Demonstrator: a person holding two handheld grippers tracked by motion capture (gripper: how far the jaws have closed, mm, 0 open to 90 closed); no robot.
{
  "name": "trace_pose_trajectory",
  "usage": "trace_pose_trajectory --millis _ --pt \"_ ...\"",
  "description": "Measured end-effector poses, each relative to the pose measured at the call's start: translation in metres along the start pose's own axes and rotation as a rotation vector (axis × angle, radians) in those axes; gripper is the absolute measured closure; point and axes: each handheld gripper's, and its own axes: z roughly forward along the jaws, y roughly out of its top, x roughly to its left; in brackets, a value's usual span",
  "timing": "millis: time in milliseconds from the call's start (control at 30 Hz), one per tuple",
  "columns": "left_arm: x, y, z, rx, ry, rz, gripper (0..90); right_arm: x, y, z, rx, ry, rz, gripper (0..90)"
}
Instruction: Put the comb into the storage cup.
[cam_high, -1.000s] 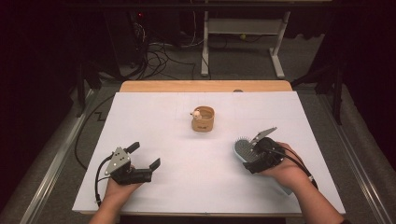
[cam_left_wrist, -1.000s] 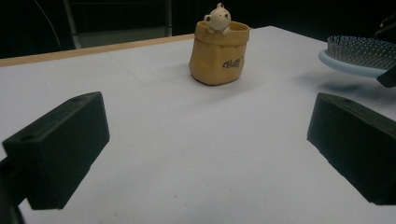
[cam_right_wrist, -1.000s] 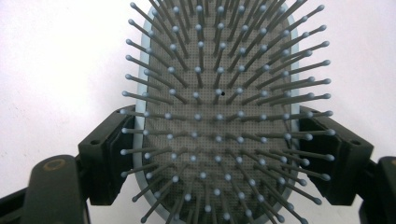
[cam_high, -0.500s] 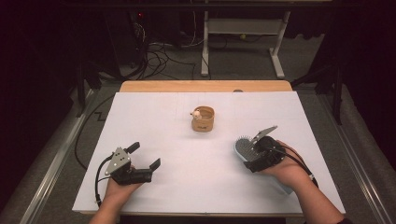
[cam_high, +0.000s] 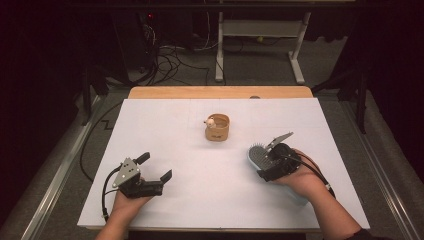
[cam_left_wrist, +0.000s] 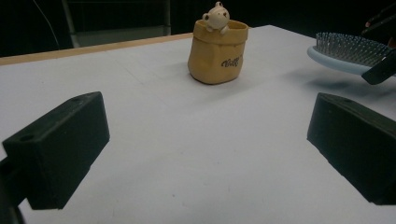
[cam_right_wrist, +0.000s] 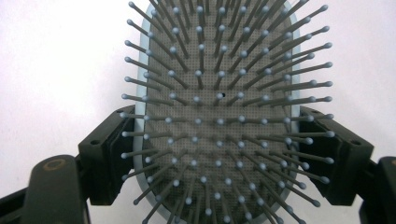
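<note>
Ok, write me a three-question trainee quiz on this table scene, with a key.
1. True or false: the right gripper is shut on the hairbrush.
2. The left gripper is: A) open with nothing between its jaws, B) shut on the cup.
3. What peeks over the rim of the yellow cup?

Key: 1 true; 2 A; 3 a small bear figure.

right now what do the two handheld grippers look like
Both are black, each with two blocky black jaws. The left gripper carries a grey three-cornered plate on top and trails a black cable. The right gripper also has a grey plate and a black cable running back along the forearm. Both forearms are bare.
</note>
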Motion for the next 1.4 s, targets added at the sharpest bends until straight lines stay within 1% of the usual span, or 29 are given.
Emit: trace_pose_trajectory --millis 33,100,133,200,233,300,400,433,467,567,633,733,800,900,1000,1100,1267,1333,1400 --pt "0.0 0.0 0.0 -0.001 -0.001 0.001 0.0 -0.001 0.001 0.0 -0.012 -0.002 -0.015 20.4" --pt "0.0 0.0 0.0 -0.002 -0.002 0.004 0.0 0.001 0.003 0.0 -0.026 -0.003 0.001 20.3" --pt "-0.001 0.0 0.0 -0.003 -0.003 0.003 0.0 0.001 0.004 0.0 -0.039 -0.006 -0.005 20.4" --pt "-0.001 0.0 0.0 -0.004 -0.003 0.003 0.0 0.001 0.005 0.0 -0.058 -0.014 -0.002 20.3" --pt "-0.001 0.0 0.0 -0.003 -0.003 0.003 0.0 0.002 0.006 -0.001 -0.073 -0.017 -0.003 20.4" --pt "0.0 0.0 0.0 -0.001 -0.003 0.001 0.0 0.003 0.007 -0.001 -0.095 -0.025 0.011 20.4" --pt "0.0 0.0 0.0 -0.003 -0.006 -0.007 0.0 0.003 0.011 -0.002 -0.138 -0.035 0.009 20.4" --pt "0.0 0.0 0.0 -0.003 -0.007 -0.006 0.0 0.003 0.012 -0.003 -0.154 -0.033 0.021 20.4" --pt "-0.001 0.0 0.0 0.001 -0.008 -0.003 0.0 0.003 0.012 -0.003 -0.164 -0.04 0.012 20.4" --pt "-0.001 0.0 0.0 -0.003 -0.007 0.002 0.0 0.006 0.013 -0.004 -0.201 -0.059 0.013 20.4" --pt "-0.001 0.0 0.0 -0.004 -0.007 0.001 0.0 0.007 0.013 -0.004 -0.223 -0.063 0.025 20.4" --pt "-0.001 0.0 0.0 -0.005 -0.007 -0.008 0.0 0.005 0.013 -0.003 -0.259 -0.064 0.022 20.3" --pt "-0.001 0.0 0.0 -0.003 -0.009 -0.005 0.0 0.006 0.014 -0.004 -0.278 -0.077 0.025 20.3" --pt "-0.002 0.0 0.001 -0.001 -0.012 0.004 0.0 0.007 0.014 -0.008 -0.322 -0.095 0.021 20.3" --pt "-0.001 0.0 0.0 -0.002 -0.008 -0.006 0.0 0.007 0.013 -0.009 -0.353 -0.105 0.032 20.3" --pt "-0.001 0.0 0.0 -0.004 -0.002 -0.004 0.0 0.008 0.012 -0.01 -0.401 -0.109 0.044 20.3" --pt "-0.001 0.001 0.0 -0.006 -0.007 -0.003 0.0 0.011 0.009 -0.01 -0.455 -0.112 0.052 20.3" --pt "-0.001 0.0 0.0 0.001 -0.009 -0.005 0.0 0.013 0.008 -0.009 -0.483 -0.112 0.058 20.3" --pt "0.0 0.0 0.001 0.007 -0.012 -0.011 0.0 0.015 0.008 -0.009 -0.513 -0.122 0.057 20.3"
